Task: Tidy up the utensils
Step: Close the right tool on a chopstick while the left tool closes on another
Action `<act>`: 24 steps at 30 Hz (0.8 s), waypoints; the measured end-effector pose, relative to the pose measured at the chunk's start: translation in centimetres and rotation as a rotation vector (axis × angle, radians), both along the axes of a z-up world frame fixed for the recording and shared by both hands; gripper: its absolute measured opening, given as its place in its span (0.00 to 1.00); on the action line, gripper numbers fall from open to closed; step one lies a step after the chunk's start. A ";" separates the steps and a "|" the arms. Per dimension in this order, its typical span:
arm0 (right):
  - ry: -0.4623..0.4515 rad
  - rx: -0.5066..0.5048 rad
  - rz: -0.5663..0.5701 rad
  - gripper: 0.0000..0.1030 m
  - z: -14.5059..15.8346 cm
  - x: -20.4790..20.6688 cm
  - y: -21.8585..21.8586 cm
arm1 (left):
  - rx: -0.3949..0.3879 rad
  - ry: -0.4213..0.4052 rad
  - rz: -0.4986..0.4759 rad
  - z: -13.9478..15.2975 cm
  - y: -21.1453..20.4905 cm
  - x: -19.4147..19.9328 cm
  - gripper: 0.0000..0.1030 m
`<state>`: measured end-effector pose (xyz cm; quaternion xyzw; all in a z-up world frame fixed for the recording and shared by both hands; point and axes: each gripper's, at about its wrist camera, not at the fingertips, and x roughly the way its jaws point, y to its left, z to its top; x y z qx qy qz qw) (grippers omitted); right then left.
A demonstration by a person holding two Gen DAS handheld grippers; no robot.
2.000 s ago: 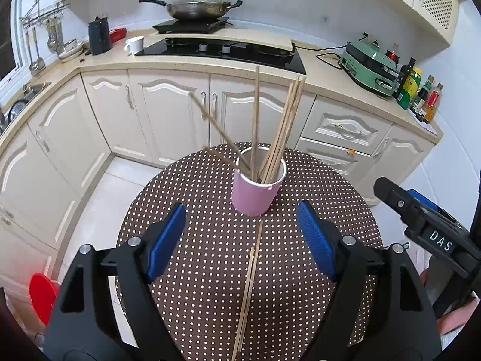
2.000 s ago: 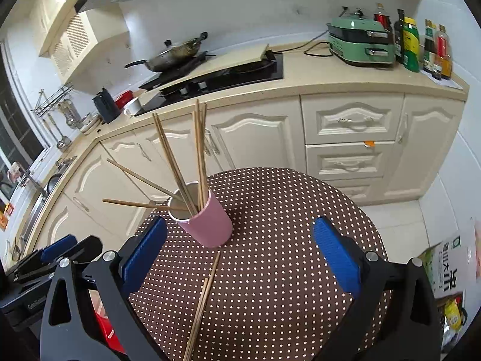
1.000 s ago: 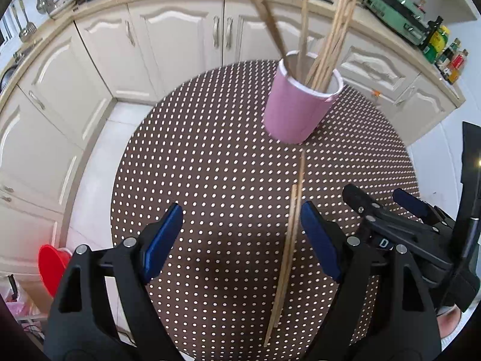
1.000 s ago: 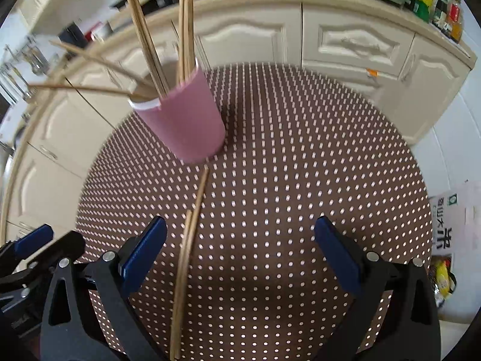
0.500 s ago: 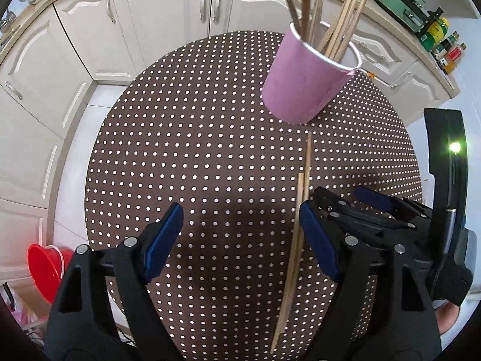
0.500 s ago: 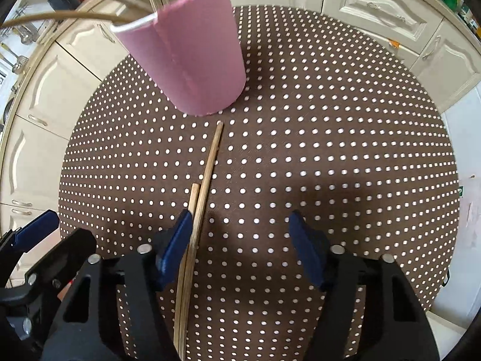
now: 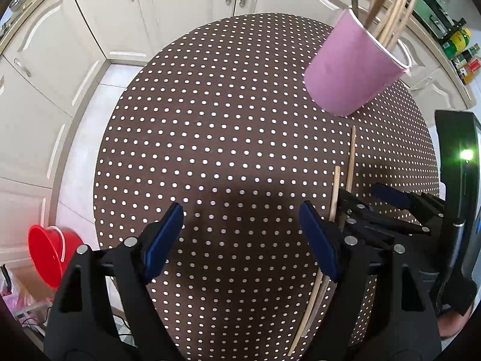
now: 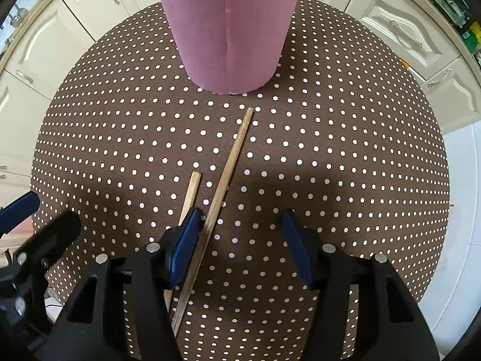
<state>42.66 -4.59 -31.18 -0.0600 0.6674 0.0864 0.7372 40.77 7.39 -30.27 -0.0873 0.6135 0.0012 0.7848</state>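
Note:
A pink cup [image 7: 351, 69] [image 8: 228, 30] holding several chopsticks [image 7: 390, 6] stands on the round brown dotted table [image 7: 210, 120] [image 8: 345, 150]. Two loose chopsticks lie in front of it, a long one [image 8: 231, 162] [image 7: 350, 156] and a short one [image 8: 191, 194] [image 7: 334, 192]. My right gripper [image 8: 240, 246] [image 7: 365, 201] points down over them with its jaws closing. The long chopstick runs between the fingers beside the left pad; the short one passes under that finger. My left gripper [image 7: 240, 237] [image 8: 33, 222] hovers open to the left with nothing between its fingers.
White kitchen cabinets [image 7: 90, 30] curve around the far side of the table. A red bucket [image 7: 45, 255] stands on the floor at the lower left. Bottles [image 7: 463, 57] stand on the counter at the right. Pale floor tiles [image 8: 463, 210] lie beyond the table's right edge.
Both grippers have dropped closer to the table. My right gripper has slid over the loose chopsticks and its jaws have narrowed around the long one. The cup now looms larger.

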 end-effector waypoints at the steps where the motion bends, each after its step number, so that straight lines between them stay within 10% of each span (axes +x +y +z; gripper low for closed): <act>1: -0.006 0.005 0.003 0.47 0.1 -0.2 0.2 | 0.003 0.000 -0.001 0.0 0.0 0.0 0.75; 11: 0.065 0.195 -0.112 0.06 -0.8 -0.5 -3.7 | 0.009 -0.006 -0.071 0.1 -3.5 -0.2 0.75; 24: 0.134 0.365 -0.219 0.05 -1.4 -2.4 -7.8 | -0.004 0.028 -0.109 -0.6 -7.3 0.0 0.74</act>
